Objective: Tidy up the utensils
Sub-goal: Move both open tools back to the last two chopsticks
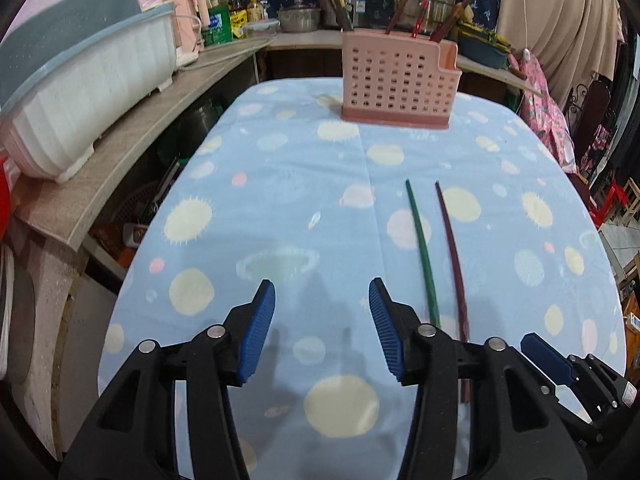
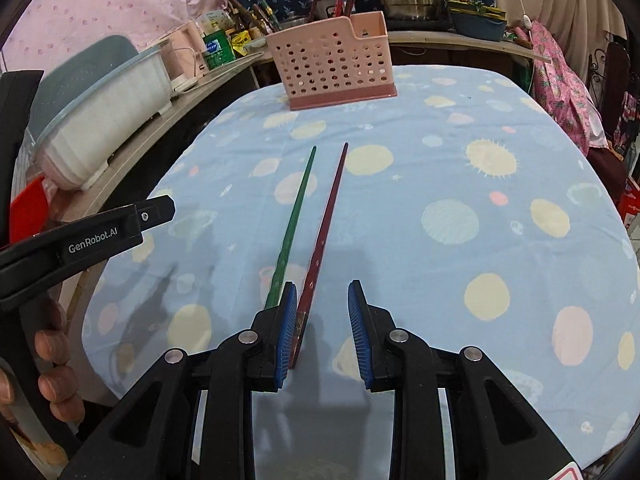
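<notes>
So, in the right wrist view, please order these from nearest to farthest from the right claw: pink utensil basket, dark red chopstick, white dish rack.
1. Dark red chopstick: its near end lies between the right claw's fingers, by the left one.
2. White dish rack: on the shelf, far left.
3. Pink utensil basket: at the table's far end.

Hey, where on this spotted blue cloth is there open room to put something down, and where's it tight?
The blue planet-print tablecloth lies bare right of the dark red chopstick, out to the table's right edge. Another free patch sits left of the green chopstick, toward the wooden shelf. It's tight between the two chopsticks and at the far end by the pink perforated plastic holder.
</notes>
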Motion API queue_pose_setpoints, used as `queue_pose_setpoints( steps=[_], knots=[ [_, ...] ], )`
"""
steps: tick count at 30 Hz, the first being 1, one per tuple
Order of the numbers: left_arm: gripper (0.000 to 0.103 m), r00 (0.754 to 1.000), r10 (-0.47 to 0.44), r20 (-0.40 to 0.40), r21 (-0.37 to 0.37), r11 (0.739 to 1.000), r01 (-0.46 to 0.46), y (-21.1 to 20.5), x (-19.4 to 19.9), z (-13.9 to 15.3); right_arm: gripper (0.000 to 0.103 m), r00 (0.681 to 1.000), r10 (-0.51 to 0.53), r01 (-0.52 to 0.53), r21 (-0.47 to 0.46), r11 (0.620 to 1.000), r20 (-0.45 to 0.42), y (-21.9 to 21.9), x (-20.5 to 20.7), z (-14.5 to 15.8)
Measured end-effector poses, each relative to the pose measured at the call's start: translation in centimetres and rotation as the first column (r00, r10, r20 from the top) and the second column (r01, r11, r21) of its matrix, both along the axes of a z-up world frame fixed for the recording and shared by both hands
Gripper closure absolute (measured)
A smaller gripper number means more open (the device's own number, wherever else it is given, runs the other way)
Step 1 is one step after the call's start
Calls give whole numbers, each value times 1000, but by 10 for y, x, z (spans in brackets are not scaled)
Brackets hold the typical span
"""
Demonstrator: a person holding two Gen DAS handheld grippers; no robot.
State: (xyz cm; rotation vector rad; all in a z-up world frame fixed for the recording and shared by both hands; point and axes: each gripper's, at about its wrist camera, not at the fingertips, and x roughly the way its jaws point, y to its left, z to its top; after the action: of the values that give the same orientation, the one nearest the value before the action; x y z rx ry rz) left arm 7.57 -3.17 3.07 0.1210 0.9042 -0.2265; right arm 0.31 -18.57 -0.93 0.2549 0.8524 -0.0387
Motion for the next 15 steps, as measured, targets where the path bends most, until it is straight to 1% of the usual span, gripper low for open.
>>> queue_pose_setpoints(
  steps=[3,5,6,10,15],
  knots=[
    [56,1000,-3,-19,14,1000,3,2,-5,-9,76,1000,22,-22,-7,1000,-18,10,-1,-8],
    [54,1000,-4,-31,15,1000,5,2,-7,-12,76,999,33,-33,-20,999,-25,16,-1,-11],
    [51,999,-6,-36,15,1000,7,2,-9,-14,76,999,36,-37,-22,999,-28,17,-1,-12],
    [46,999,-16,-43,24,1000,17,-1,-13,-18,76,998,38,-39,-31,999,-44,21,2,-20],
    [44,998,-20,-53,32,999,22,-1,-16,-23,78,998,30,-32,-28,999,-60,21,4,-27]
  ],
)
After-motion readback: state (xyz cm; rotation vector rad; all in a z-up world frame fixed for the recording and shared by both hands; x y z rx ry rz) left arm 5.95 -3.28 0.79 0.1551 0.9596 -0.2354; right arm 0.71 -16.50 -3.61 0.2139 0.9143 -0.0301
